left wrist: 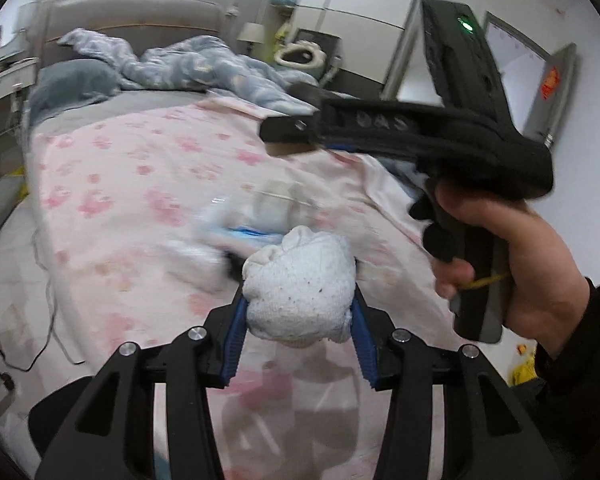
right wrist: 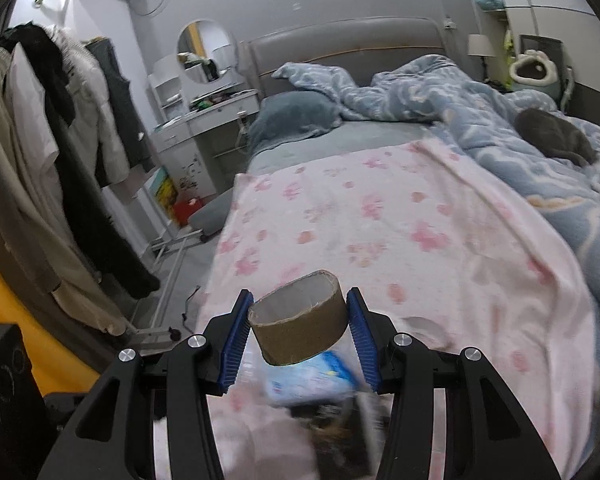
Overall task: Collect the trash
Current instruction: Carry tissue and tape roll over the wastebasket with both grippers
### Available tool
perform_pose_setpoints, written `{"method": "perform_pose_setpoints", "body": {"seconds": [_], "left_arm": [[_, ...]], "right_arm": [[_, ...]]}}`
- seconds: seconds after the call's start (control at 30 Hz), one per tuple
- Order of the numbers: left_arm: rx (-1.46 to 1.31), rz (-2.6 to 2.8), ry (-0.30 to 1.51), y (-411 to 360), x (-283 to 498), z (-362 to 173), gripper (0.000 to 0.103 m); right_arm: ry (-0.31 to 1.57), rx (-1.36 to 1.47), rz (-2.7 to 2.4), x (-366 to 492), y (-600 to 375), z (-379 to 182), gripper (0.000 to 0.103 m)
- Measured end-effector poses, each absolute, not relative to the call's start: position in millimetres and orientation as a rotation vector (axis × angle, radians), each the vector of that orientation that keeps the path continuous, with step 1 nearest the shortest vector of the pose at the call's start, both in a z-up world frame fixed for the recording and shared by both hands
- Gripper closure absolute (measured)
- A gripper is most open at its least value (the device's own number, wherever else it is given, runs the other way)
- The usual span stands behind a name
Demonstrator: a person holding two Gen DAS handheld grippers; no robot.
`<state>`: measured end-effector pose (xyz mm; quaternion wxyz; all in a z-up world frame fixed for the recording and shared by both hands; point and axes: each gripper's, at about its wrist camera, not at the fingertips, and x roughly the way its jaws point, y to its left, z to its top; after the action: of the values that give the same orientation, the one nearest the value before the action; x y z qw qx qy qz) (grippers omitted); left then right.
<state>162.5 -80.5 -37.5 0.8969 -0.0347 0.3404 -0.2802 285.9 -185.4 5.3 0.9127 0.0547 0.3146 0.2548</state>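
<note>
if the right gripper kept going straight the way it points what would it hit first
Probably the pink paw-print blanket on the bed. The right gripper, shut on a brown cardboard tape ring, aims slightly down over it; depth is unclear.

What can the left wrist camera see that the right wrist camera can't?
Only the left wrist view shows the left gripper shut on a balled white sock, and the person's right hand holding the other tool.

Only the right wrist view shows the right gripper shut on a cardboard tape roll, a grey cat lying on the blue quilt, clothes on a rack and a round mirror.

Both show the pink paw-print blanket, the blue quilt and the grey headboard.
</note>
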Motion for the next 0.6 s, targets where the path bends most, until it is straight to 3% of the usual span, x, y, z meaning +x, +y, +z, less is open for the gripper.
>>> {"method": "perform_pose_setpoints", "body": {"seconds": [0.6], "left_arm": [[-0.166,-0.207,0.766,66.3,160.8,-54.4,0.052]], "right_arm": [[0.727,0.022,0.736,279.0,-45.5,-14.9,0.054]]}}
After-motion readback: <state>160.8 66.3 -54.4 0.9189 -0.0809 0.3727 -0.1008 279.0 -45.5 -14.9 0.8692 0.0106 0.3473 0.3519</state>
